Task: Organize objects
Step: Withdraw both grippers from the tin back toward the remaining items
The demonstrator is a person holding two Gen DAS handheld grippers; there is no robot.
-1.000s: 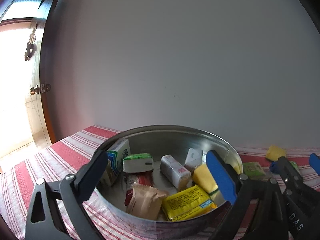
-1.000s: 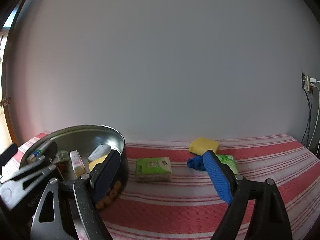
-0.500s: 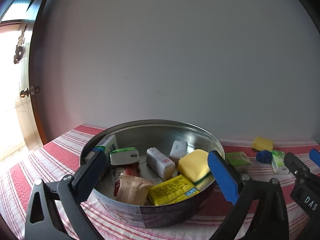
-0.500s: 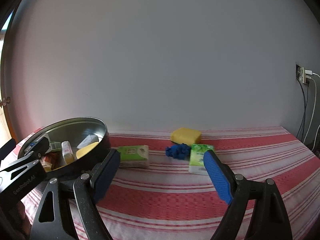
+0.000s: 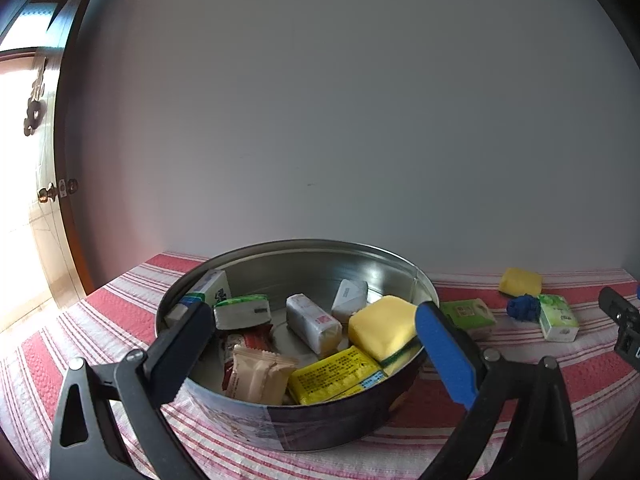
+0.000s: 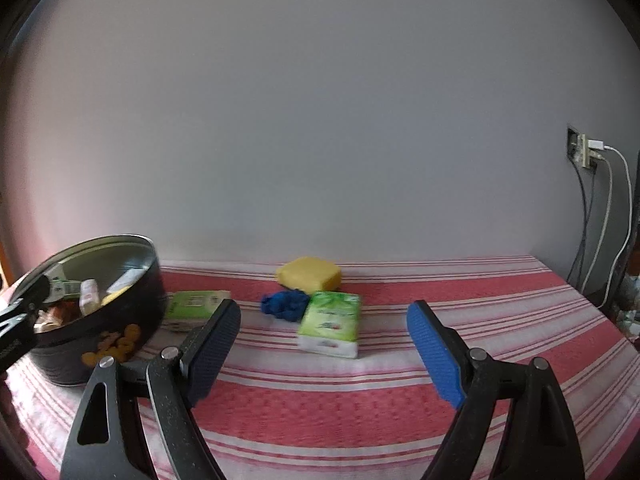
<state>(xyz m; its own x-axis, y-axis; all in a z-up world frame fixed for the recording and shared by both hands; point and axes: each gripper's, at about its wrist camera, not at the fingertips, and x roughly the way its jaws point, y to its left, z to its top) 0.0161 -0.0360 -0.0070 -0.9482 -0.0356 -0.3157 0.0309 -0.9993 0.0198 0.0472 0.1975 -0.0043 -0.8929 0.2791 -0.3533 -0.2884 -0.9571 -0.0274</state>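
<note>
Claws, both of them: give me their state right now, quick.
Left claw: open, holding nothing, poised at the round tin.
Right claw: open, holding nothing, facing the green tissue pack.

Left gripper (image 5: pixel 316 332): jaws spread wide, nothing between the pads, pointing forward and slightly down.
Left gripper fingers (image 5: pixel 446 350): blue pads on black arms, level with each other.
Right gripper (image 6: pixel 324 340): jaws spread wide, nothing pinched, pointing forward and slightly down.
Right gripper fingers (image 6: pixel 434 354): blue ribbed pads facing each other across the gap.
Left gripper as seen from the right wrist: its black tip (image 6: pixel 24 312) shows at the left edge.
</note>
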